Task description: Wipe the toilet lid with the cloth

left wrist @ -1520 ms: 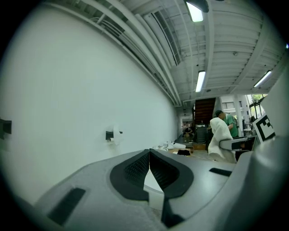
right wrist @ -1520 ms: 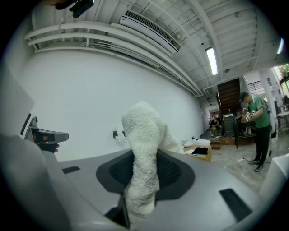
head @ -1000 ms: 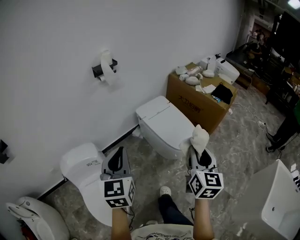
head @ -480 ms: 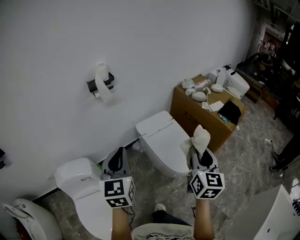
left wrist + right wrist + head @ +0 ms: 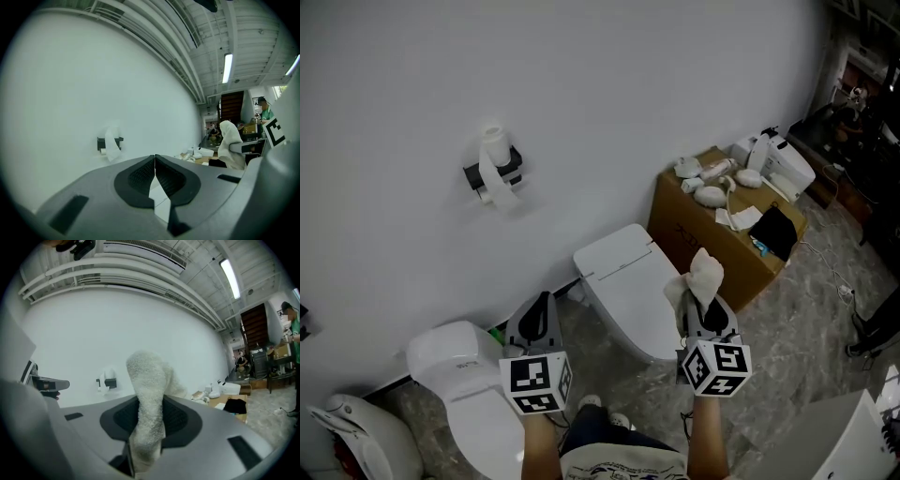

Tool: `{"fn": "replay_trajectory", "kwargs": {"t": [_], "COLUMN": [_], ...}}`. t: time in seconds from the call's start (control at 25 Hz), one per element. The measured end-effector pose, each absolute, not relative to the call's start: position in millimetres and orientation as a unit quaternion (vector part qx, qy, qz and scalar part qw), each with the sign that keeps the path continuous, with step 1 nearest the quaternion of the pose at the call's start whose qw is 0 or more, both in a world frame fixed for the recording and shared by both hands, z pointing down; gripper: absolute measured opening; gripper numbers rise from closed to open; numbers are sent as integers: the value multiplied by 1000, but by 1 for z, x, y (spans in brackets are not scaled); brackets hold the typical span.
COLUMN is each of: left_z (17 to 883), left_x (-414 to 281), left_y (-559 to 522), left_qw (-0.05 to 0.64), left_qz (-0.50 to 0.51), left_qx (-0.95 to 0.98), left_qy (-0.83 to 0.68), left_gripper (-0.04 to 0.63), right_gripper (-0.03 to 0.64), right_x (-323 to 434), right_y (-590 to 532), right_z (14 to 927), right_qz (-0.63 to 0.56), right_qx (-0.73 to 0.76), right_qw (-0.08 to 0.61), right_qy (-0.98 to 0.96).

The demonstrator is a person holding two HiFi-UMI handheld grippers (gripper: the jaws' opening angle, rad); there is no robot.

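We held the cloth (image 5: 703,274) pinched in the right gripper (image 5: 705,311), nearer the toilet lid (image 5: 623,267), which lay below and just left; the left gripper (image 5: 539,311) had its fingers closed, empty

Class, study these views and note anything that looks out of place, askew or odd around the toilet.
A cardboard box stands beside the toilet, its top cluttered with loose white parts and a black item. A cord trails over the floor beside it. Nothing looks spilled.
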State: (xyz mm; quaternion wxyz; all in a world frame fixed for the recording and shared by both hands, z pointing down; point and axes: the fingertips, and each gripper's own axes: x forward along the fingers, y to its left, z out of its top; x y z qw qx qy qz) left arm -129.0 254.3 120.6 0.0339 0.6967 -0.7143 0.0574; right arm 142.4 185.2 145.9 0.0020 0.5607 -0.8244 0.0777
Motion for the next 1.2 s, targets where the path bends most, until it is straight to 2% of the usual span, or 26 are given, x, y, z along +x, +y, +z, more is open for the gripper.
{"fn": "replay_trajectory", "kwargs": {"t": [1.2], "left_z": [176], "left_x": [-197], "left_y": [-71], "left_qw": [78], "left_qz": [84], "left_qx": [741], "left_qy": [-661], "left_gripper": [9], "right_gripper": [112], "right_x": [79], "right_y": [-103], "right_z": [200], "right_qz": [111], "right_qx": [607], "right_qw": [48], "right_qy": [-786]}}
